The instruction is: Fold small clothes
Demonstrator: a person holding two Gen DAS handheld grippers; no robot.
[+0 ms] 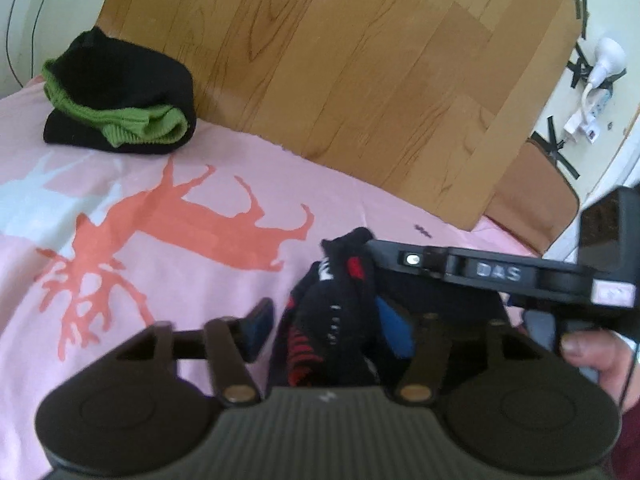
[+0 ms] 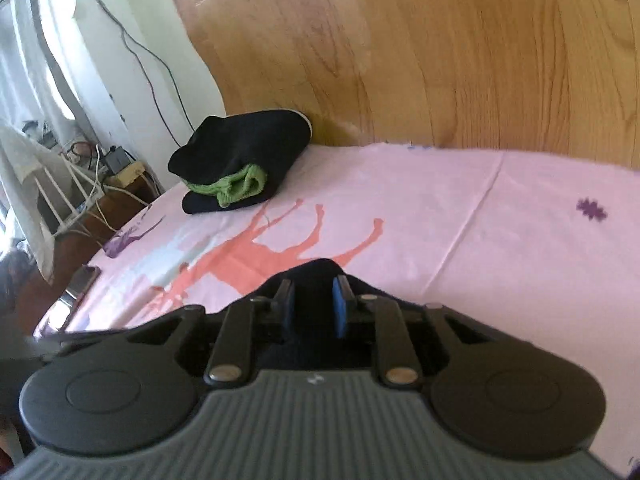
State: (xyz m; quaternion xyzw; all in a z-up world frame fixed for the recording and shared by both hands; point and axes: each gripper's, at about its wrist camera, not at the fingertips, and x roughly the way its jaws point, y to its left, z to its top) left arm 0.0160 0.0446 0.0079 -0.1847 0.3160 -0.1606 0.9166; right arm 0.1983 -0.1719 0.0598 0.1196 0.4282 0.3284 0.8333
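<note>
We are mid-fold on the sock (image 1: 340, 320): left tongs (image 1: 324, 332) stand apart around it, right tongs (image 2: 314, 306) clamp its dark cloth, and next we lay it flat on the bed (image 2: 480, 220) ahead.

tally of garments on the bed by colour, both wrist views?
Black with green cuffs, folded bundle by the headboard: 1
Black with red, blue and white markings, bunched garment between the left gripper's open jaws, its top end at the right gripper's tip: 1
Total: 2

matt cotton sheet (image 2: 460, 208), glossy wood-grain headboard (image 2: 440, 60).
</note>
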